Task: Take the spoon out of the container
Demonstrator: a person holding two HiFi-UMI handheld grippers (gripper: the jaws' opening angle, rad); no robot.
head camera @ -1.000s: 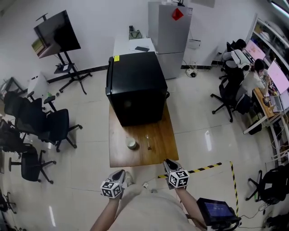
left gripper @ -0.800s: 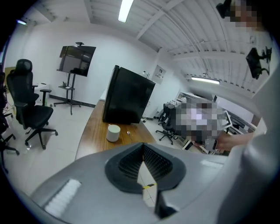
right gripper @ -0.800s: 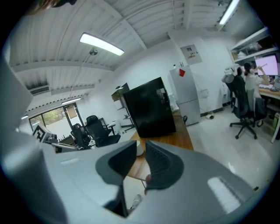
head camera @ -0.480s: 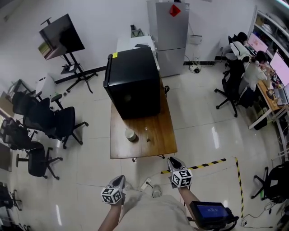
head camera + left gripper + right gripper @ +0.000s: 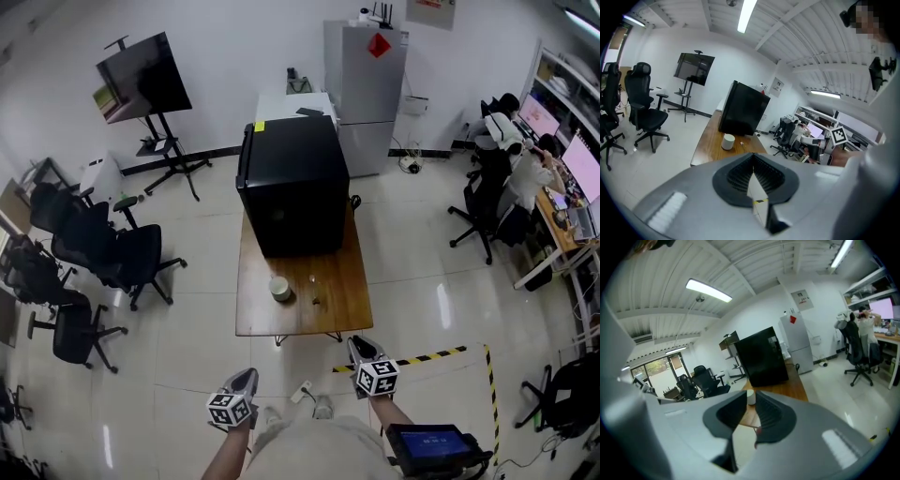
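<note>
A small white container [image 5: 279,288] stands on the wooden table [image 5: 258,319], near its front edge. The spoon [image 5: 315,298] lies on the tabletop just right of the container, outside it. Both grippers hang over the floor in front of the table, apart from it. My left gripper [image 5: 243,381] has its jaws closed together with nothing in them; past its tips [image 5: 753,157] I see the container [image 5: 728,141]. My right gripper [image 5: 361,348] keeps a narrow gap between its jaws, with nothing in it. The container [image 5: 750,397] shows far off through that gap [image 5: 750,393].
A black cabinet [image 5: 292,183] fills the table's far half. Office chairs [image 5: 112,258] stand at the left, a screen on a stand [image 5: 142,80] behind them. Yellow-black tape [image 5: 441,354] marks the floor at right. People sit at desks [image 5: 562,197] at far right.
Both grippers have drawn back from the table's front edge, and the table now lies farther off. The container and spoon have not moved.
</note>
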